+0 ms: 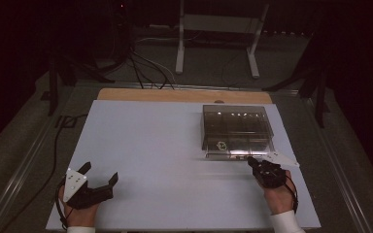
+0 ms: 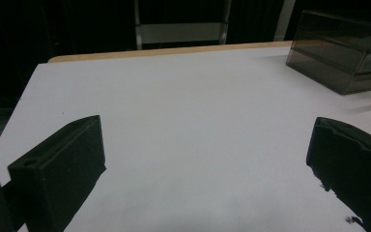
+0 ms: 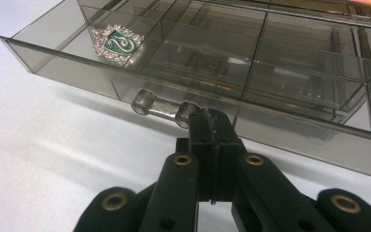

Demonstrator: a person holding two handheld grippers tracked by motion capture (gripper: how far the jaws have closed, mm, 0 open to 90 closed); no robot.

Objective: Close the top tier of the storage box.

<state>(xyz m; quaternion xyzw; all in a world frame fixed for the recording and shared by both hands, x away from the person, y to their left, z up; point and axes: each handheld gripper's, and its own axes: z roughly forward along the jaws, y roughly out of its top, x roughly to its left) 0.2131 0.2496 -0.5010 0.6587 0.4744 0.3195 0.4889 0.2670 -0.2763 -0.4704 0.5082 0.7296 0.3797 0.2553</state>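
— Black jaws of the right gripper (image 3: 211,126) are pressed flat together, nothing between them, with their tips right at the clear handle (image 3: 164,107) on the front of the smoky plastic drawer (image 3: 183,53). Why clenched there?

— My guess is they serve as a single stiff finger, either to hook the handle or to nudge the drawer front. They sit at the handle's right end; whether they actually touch it I cannot tell.

— And the drawer itself?

— It stands slid partly out of the tinted organiser box (image 1: 237,127), which sits on the right side of the white table (image 1: 155,145), just ahead of the right hand. Dividers split the drawer into compartments. A green and silver crest badge (image 3: 117,43) lies in the front corner cell to the left, so the drawer was probably opened to reach it, or is about to be shut over it.

— What about the other hand?

— The left gripper (image 1: 99,180) rests near the table's front left edge, jaws spread wide over bare surface, well apart from the box. It looks parked, out of the way.
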